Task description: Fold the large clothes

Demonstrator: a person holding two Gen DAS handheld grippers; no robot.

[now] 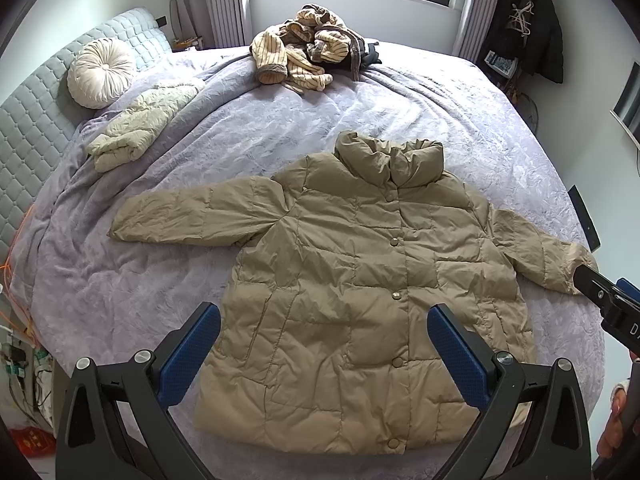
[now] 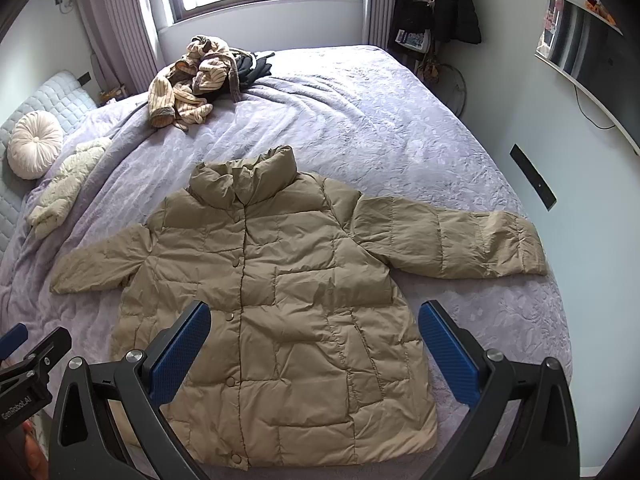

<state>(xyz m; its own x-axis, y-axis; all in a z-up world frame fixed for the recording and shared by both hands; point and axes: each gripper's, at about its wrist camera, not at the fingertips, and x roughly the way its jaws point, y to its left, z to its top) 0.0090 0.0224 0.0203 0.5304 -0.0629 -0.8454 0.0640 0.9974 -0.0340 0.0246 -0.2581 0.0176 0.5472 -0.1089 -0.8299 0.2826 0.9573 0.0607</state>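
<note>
A tan puffer jacket (image 1: 352,288) lies flat and buttoned, front up, on the purple bed cover (image 1: 248,128), both sleeves spread out sideways, collar toward the window. It also shows in the right wrist view (image 2: 280,300). My left gripper (image 1: 324,320) is open and empty, held above the jacket's hem. My right gripper (image 2: 314,320) is open and empty, also above the lower part of the jacket. The right gripper also shows at the edge of the left wrist view (image 1: 600,292), near the right sleeve cuff.
A pile of striped and dark clothes (image 1: 312,48) lies at the far side of the bed. A folded cream garment (image 1: 140,128) and a round pillow (image 1: 100,72) lie by the headboard. A dark coat (image 2: 440,0) hangs in the corner.
</note>
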